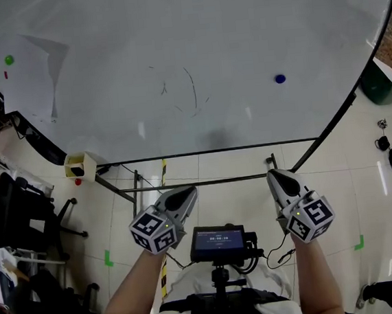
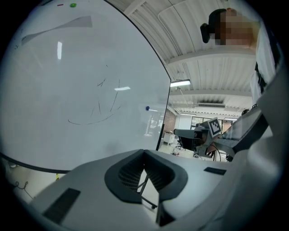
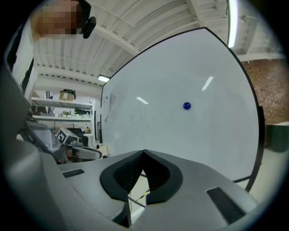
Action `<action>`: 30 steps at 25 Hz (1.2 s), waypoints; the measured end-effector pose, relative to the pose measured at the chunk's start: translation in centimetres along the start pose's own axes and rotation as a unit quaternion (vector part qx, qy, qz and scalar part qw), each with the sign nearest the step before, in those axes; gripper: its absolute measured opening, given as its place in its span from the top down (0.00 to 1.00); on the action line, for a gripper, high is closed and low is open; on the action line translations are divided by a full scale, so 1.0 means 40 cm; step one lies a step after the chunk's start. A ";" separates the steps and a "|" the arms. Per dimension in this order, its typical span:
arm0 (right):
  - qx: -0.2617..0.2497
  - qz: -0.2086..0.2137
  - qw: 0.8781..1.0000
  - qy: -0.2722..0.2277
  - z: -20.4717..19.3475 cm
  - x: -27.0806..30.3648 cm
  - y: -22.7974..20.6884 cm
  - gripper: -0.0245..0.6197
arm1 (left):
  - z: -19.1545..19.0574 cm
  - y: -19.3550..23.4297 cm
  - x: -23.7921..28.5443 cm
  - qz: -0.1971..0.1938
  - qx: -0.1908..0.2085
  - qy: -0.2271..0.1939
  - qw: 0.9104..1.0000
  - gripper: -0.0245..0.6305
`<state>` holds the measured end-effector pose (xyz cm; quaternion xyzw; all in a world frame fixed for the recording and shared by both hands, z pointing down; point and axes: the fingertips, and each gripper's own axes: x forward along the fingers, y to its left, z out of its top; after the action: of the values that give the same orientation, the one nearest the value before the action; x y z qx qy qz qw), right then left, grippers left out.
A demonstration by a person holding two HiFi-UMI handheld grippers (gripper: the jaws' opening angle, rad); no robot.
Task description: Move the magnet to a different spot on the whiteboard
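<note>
A small blue magnet (image 1: 280, 78) sticks to the right part of the whiteboard (image 1: 190, 22); it also shows as a blue magnet (image 3: 187, 106) in the right gripper view and a tiny blue magnet (image 2: 147, 108) in the left gripper view. A green magnet (image 1: 9, 60) pins a sheet of paper (image 1: 29, 76) at the board's upper left. Both grippers are held low, well short of the board. My left gripper (image 1: 186, 194) is shut with nothing in it. My right gripper (image 1: 275, 177) is shut and empty too.
Faint pen marks (image 1: 186, 91) cross the middle of the board. The board's stand bar (image 1: 205, 181) runs below it over a tiled floor. A yellow box (image 1: 80, 166) hangs at the lower left corner. Chairs (image 1: 22, 211) stand at left, a green bin (image 1: 381, 83) at right.
</note>
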<state>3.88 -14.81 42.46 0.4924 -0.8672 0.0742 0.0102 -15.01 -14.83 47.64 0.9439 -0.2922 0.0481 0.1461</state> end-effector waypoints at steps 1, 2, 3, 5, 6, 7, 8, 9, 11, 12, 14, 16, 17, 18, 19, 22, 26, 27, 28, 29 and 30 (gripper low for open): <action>0.011 0.009 1.000 0.002 -0.019 -0.011 0.025 0.91 | -0.009 -0.012 -0.014 -0.001 -0.001 0.001 1.000 0.95; 0.023 0.018 1.000 0.002 -0.035 -0.023 0.049 0.91 | -0.019 -0.022 -0.027 -0.002 -0.002 0.002 1.000 0.95; 0.034 0.028 0.999 0.001 -0.047 -0.035 0.070 0.91 | -0.029 -0.033 -0.040 -0.003 -0.004 0.002 1.000 0.95; 0.054 0.045 0.998 -0.003 -0.063 -0.057 0.104 0.91 | -0.046 -0.054 -0.063 -0.004 -0.008 0.003 1.000 0.95; 0.061 0.051 0.997 -0.005 -0.068 -0.068 0.118 0.91 | -0.054 -0.065 -0.073 -0.005 -0.008 0.003 1.000 0.95; 0.068 0.057 0.996 -0.007 -0.072 -0.077 0.130 0.91 | -0.061 -0.075 -0.082 -0.006 -0.008 0.003 1.000 0.95; 0.075 0.062 0.995 -0.009 -0.077 -0.086 0.142 0.91 | -0.069 -0.084 -0.090 -0.006 -0.009 0.004 1.000 0.95; 0.079 0.066 0.995 -0.010 -0.082 -0.094 0.154 0.91 | -0.078 -0.092 -0.099 -0.007 -0.009 0.004 1.000 0.95; 0.082 0.073 0.994 -0.008 -0.093 -0.108 0.179 0.91 | -0.093 -0.105 -0.114 -0.007 -0.012 0.005 1.000 0.95; 0.082 0.076 0.994 -0.006 -0.098 -0.114 0.191 0.91 | -0.098 -0.113 -0.120 -0.008 -0.013 0.005 1.000 0.95; 0.084 0.081 0.993 -0.005 -0.106 -0.128 0.211 0.91 | -0.108 -0.129 -0.129 -0.010 -0.015 0.006 1.000 0.95; 0.089 0.084 0.992 -0.004 -0.114 -0.144 0.227 0.91 | -0.119 -0.146 -0.135 -0.014 -0.015 0.007 1.000 0.95; 0.092 0.085 0.992 -0.004 -0.119 -0.152 0.234 0.91 | -0.124 -0.154 -0.137 -0.016 -0.016 0.007 1.000 0.95; 0.095 0.087 0.992 -0.003 -0.124 -0.160 0.240 0.91 | -0.129 -0.162 -0.138 -0.018 -0.016 0.007 1.000 0.95; 0.097 0.089 0.991 -0.003 -0.128 -0.168 0.245 0.91 | -0.132 -0.170 -0.139 -0.019 -0.015 0.008 1.000 0.95; 0.102 0.090 0.991 -0.004 -0.136 -0.191 0.256 0.91 | -0.140 -0.191 -0.143 -0.024 -0.014 0.008 1.000 0.95; 0.104 0.091 0.990 -0.007 -0.140 -0.220 0.273 0.91 | -0.149 -0.215 -0.154 -0.029 -0.012 0.010 0.999 0.95; 0.104 0.091 0.990 -0.007 -0.140 -0.226 0.276 0.91 | -0.150 -0.219 -0.157 -0.029 -0.012 0.009 0.999 0.95; 0.104 0.092 0.990 -0.008 -0.140 -0.232 0.280 0.91 | -0.152 -0.224 -0.159 -0.030 -0.012 0.009 0.999 0.95; 0.105 0.092 0.990 -0.009 -0.140 -0.238 0.282 0.91 | -0.153 -0.230 -0.162 -0.030 -0.012 0.009 0.999 0.95; 0.105 0.092 0.990 -0.009 -0.140 -0.244 0.285 0.91 | -0.155 -0.236 -0.164 -0.031 -0.012 0.009 0.999 0.95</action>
<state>-1.14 0.01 45.75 0.4094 -0.8963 0.1609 -0.0567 -15.12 -1.99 50.06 0.9502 -0.2623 0.0483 0.1609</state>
